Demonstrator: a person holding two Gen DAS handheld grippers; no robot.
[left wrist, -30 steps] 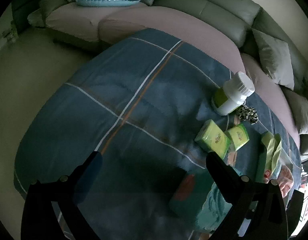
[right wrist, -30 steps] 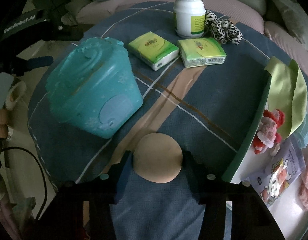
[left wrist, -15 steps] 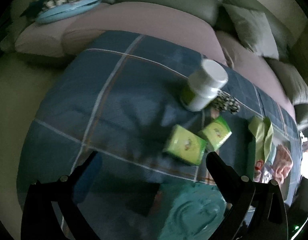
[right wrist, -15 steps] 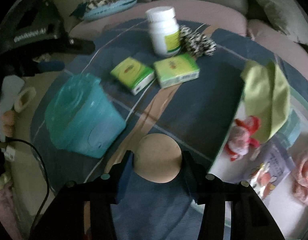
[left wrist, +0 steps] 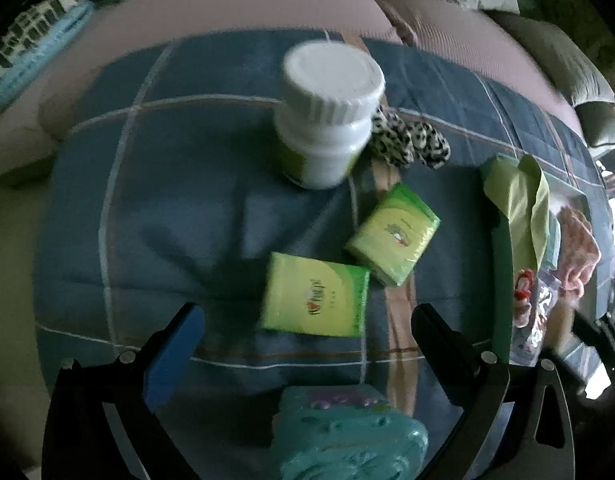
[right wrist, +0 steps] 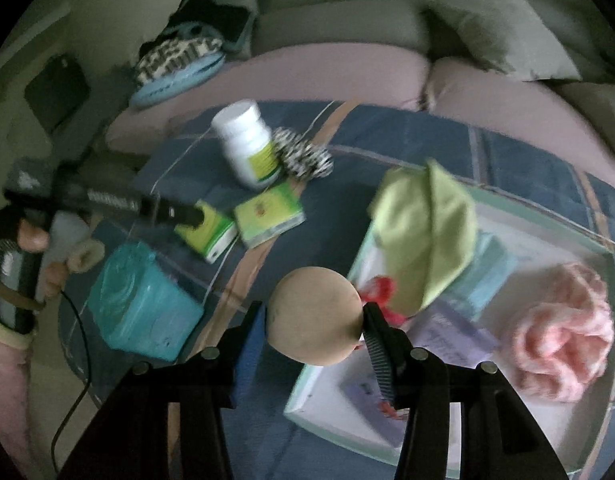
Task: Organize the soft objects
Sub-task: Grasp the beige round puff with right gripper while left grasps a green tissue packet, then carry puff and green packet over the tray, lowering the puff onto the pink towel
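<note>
In the left wrist view, the left gripper (left wrist: 307, 344) is spread wide and empty, a green tissue pack (left wrist: 313, 294) lying between its fingers on the blue plaid cloth (left wrist: 179, 200); a white bottle (left wrist: 327, 112) stands above. In the right wrist view, the right gripper (right wrist: 313, 320) is clamped on a tan ball (right wrist: 315, 316) at lower centre, beside the tray (right wrist: 547, 432) at right.

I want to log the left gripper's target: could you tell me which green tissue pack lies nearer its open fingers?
The flat green tissue pack between the left gripper fingers; the other pack lies beyond, nearer the white bottle.
</note>
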